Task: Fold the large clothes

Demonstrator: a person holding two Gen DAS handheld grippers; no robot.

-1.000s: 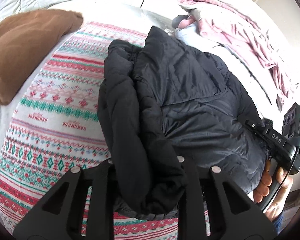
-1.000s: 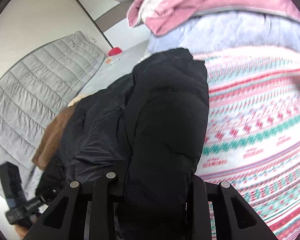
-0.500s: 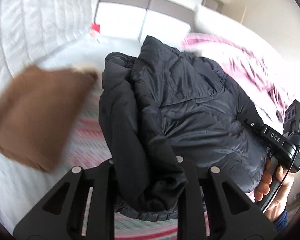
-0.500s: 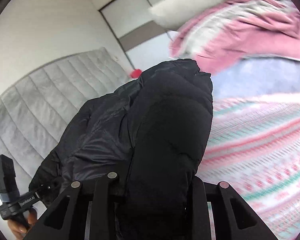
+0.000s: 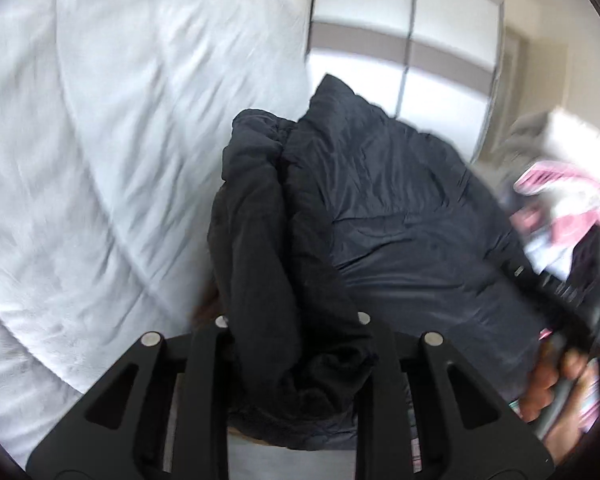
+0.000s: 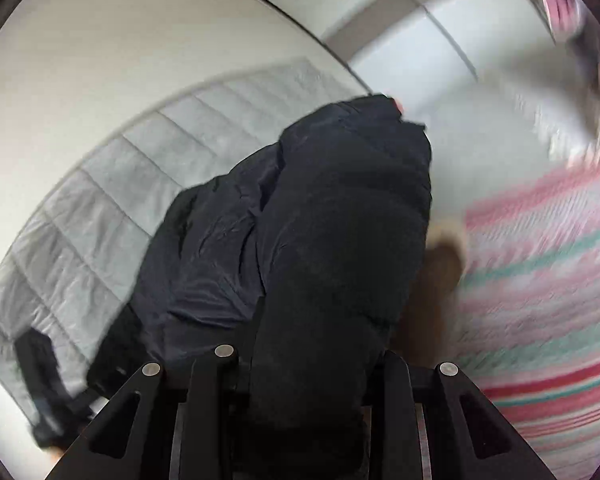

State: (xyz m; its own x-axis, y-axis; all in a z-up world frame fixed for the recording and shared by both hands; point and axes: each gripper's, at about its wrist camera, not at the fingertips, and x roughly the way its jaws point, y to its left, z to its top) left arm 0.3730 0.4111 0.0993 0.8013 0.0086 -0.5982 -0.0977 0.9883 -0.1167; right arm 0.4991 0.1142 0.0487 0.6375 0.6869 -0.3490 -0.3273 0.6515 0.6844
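My left claw [image 5: 292,344] has a thick bunch of the black jacket [image 5: 400,216] between its jaws; the jaws are easing apart a little, yet the padded cloth fills the gap and the pads press on it. My right claw [image 6: 308,372] is clenched on another fat fold of the same jacket [image 6: 340,240], which bulges up and over the jaws. In the left view my right hand [image 5: 556,384] and its tool show at the far edge of the bundle, so the two grips sit at opposite ends.

I judge the folding itself done and the step in hand to be carrying the bundle, lifted off the bed and hanging between the claws. The next move calls for finding a free spot, lowering both ends together so the layers stay stacked, then letting go.

The jacket is puffy, quilted and slick, doubled over into a bulky packet; it will want to spring open.

Beyond it lie a white quilt [image 5: 120,160], a grey padded headboard [image 6: 112,200], a striped blanket [image 6: 540,280], something brown [image 6: 440,272] and a wardrobe [image 5: 412,40], all blurred.
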